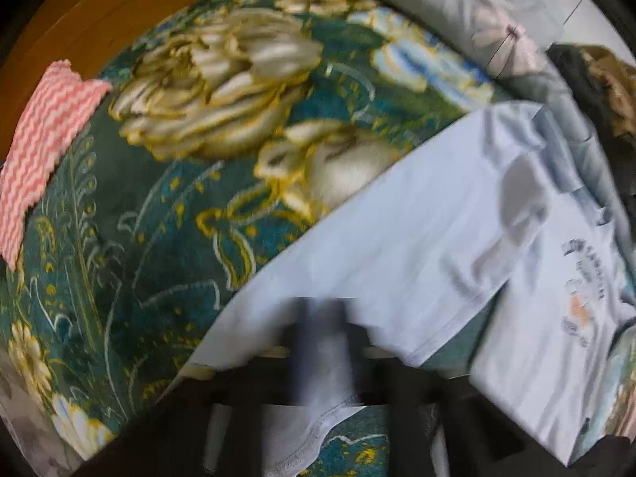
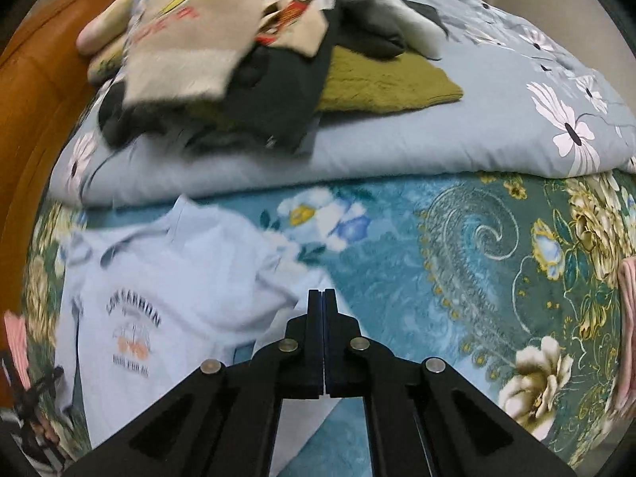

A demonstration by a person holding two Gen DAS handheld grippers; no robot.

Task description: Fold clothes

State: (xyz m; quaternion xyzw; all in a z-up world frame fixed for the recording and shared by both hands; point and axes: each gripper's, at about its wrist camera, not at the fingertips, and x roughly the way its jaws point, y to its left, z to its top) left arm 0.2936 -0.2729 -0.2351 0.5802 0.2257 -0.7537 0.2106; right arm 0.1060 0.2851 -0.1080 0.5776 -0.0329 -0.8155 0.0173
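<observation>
A pale blue T-shirt with a dark print and orange motif lies on the green floral bedspread. In the left wrist view the T-shirt is lifted and partly folded over itself, print at the right. My left gripper is shut on the T-shirt's hem, which drapes over the blurred fingers. My right gripper is shut, jaws pressed together over the shirt's right edge; whether cloth is pinched between them does not show.
A folded grey-blue floral quilt lies behind the shirt, with a pile of clothes on it. An orange headboard stands at the left. A pink zigzag cloth lies at the bed edge.
</observation>
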